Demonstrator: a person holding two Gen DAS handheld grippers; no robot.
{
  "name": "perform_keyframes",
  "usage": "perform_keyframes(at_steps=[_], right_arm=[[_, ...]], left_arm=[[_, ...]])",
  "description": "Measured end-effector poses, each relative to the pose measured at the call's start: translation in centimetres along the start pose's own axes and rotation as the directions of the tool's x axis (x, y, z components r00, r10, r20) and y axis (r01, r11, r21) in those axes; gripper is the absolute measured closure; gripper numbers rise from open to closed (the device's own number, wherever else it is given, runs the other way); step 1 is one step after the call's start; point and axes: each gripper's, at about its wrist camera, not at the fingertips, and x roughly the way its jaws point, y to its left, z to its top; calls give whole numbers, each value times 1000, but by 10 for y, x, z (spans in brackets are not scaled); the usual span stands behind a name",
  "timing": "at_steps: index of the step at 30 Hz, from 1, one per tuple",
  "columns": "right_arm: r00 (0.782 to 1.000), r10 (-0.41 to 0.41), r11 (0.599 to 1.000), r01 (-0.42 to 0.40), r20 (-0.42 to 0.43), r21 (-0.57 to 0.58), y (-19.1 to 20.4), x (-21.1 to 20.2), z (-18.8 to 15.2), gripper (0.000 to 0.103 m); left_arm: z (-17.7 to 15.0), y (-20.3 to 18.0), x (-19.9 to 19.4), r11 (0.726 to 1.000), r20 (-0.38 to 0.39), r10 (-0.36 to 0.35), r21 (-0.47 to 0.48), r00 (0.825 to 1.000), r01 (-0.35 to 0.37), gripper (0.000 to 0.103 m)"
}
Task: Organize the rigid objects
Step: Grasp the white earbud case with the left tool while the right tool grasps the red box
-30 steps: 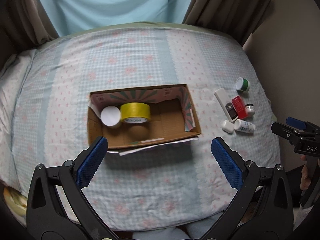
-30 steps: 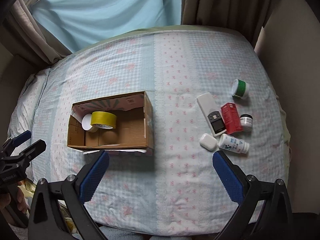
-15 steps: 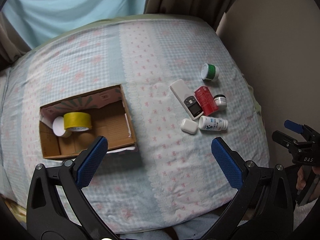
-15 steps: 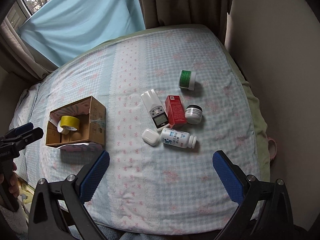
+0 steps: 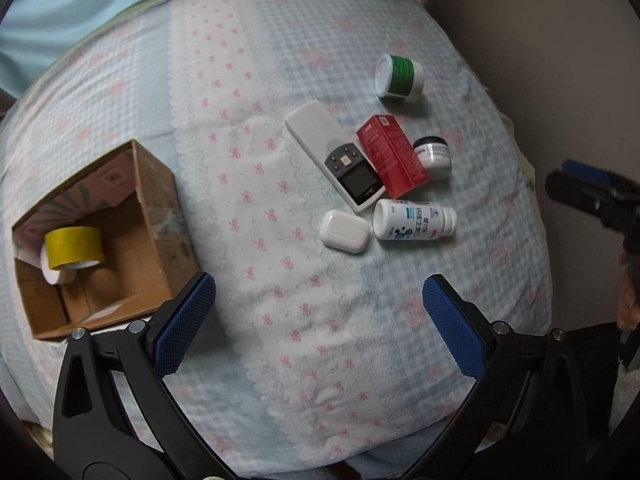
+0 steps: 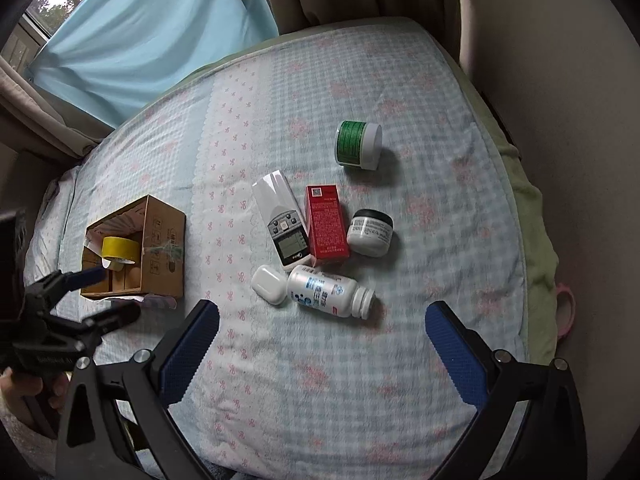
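Both claws hover above the bed point(image 5: 280, 60), each spread wide with nothing between its blue pads. The left claw point(image 5: 318, 320) sits over the near part of the bedspread, between the cardboard box point(image 5: 160, 216) and the cluster of loose items. The right claw point(image 6: 322, 344) sits just short of the same cluster, nearer the wall side.

Cardboard box: lies at the left side of the bed, open at the top. It contains a yellow tape roll point(image 5: 74, 247) that leans against a white roll point(image 5: 54, 274) behind it.

Loose items, grouped to the right of the box and well apart from it:
- White remote point(image 5: 336, 158), lying flat, display end toward the claws.
- Red carton point(image 5: 392, 156), lying flat, touching the remote's right edge.
- Small dark-lidded jar point(image 5: 432, 152), upright, just beside the red carton on its right.
- White bottle point(image 5: 412, 220), on its side, cap pointing right, at the near ends of the remote and the carton.
- White earbud case point(image 5: 344, 231), just beside the base of the bottle.
- Green-labelled jar point(image 5: 400, 77), on its side, set apart beyond the others.

In the right wrist view, the left claw point(image 6: 106, 294) shows at the left edge, in front of the box.
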Motion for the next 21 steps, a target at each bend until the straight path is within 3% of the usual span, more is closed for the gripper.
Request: perform_keyframes(at_steps=[9,15,17,21], right_arm=[[994,58,979,-74,-92,-189,-7,107,57,7],[979,83,958,-131,-188,-256,-9,163,68,10],[973,88,952,-146,-214,-271,-8,176,69,17],[965,61,944,-139,-254,-299,-6,196,69,20]], left_arm=[[-6,-18,116,994,0,-12,107,1000,12,0],[-10,-28,153,978,59,24,204,998,-36,0],[-9,-30,160,974,69,33,221,997,-48,0],[-7,-34,170,969,75,16,245,997,-34,6]])
